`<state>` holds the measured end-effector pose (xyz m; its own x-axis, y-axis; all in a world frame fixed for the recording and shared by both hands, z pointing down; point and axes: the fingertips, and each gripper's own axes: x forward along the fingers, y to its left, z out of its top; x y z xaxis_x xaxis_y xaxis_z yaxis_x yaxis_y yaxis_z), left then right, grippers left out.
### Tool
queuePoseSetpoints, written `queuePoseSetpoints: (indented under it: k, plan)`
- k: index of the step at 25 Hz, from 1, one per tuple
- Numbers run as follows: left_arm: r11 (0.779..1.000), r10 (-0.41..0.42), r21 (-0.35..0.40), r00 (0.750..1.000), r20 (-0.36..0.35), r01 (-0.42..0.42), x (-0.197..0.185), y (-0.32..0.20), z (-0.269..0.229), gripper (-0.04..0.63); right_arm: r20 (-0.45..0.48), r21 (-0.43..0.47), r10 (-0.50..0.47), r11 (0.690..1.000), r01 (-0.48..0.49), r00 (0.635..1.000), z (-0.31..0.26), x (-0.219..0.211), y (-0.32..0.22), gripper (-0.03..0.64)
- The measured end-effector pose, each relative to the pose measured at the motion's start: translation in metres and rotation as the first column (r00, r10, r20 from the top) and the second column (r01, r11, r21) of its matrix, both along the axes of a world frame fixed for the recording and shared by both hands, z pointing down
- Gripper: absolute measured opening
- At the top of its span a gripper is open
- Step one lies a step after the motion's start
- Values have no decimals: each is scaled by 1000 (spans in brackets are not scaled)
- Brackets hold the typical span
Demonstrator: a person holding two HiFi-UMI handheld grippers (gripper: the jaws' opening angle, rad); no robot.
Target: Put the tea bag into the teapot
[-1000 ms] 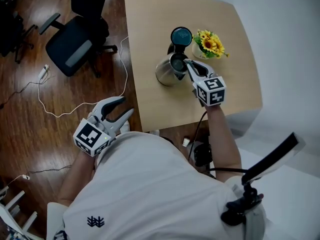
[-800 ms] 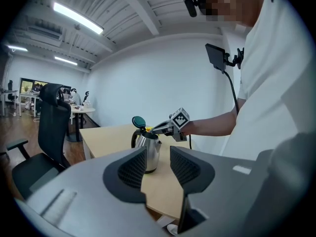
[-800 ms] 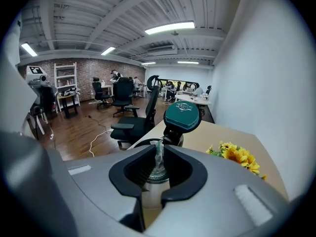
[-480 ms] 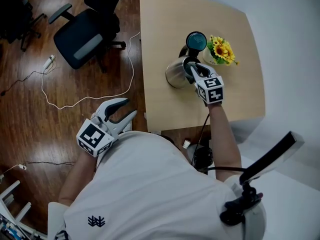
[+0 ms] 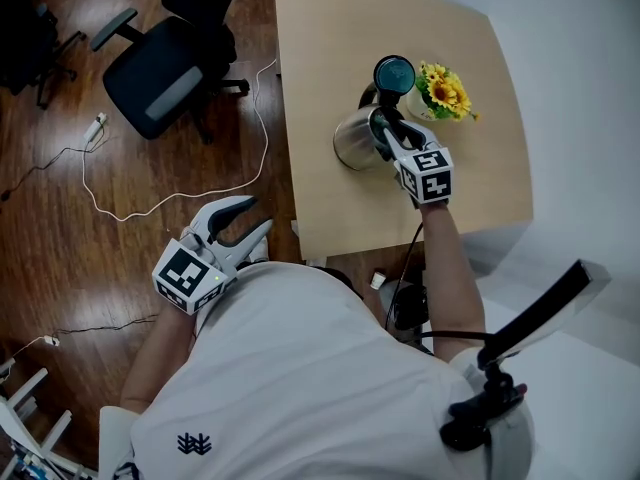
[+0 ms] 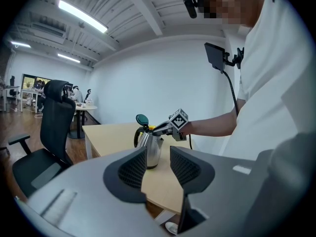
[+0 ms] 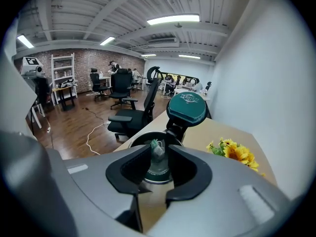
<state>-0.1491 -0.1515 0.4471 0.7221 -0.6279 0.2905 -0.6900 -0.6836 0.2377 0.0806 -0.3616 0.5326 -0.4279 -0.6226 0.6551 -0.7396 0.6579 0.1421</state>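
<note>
Steel teapot (image 5: 352, 144) open | right gripper (image 5: 384, 125) jaws opening over its mouth, tea bag (image 7: 157, 148) between them | left gripper (image 5: 255, 215) spread, empty | advice: hold centred until bag drops clear of rim

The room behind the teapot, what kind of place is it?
Most likely an open office: rolling office chairs on a wood floor, a brick wall with shelves, and long ceiling lights.
</note>
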Motion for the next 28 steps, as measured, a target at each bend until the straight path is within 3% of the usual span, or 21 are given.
queuePoseSetpoints:
  k: [9, 18, 22, 28]
  plan:
    - [996, 91, 0, 996, -20, -91, -4, 3, 2, 147, 108, 77, 125, 988, -134, 986, -42, 11, 39, 106]
    - [970, 244, 8, 970, -12, -244, 7, 9, 28, 146, 164, 94, 261, 956, -279, 951, -69, 37, 151, 107]
    - [972, 231, 49, 973, -2, -230, 19, 28, 16, 146, 192, 97, 282, 948, -304, 940, -77, 52, 211, 107]
    - [976, 203, 83, 979, 18, -203, 51, 100, 0, 146, 254, 139, 239, 950, -280, 937, -98, 72, 306, 107]
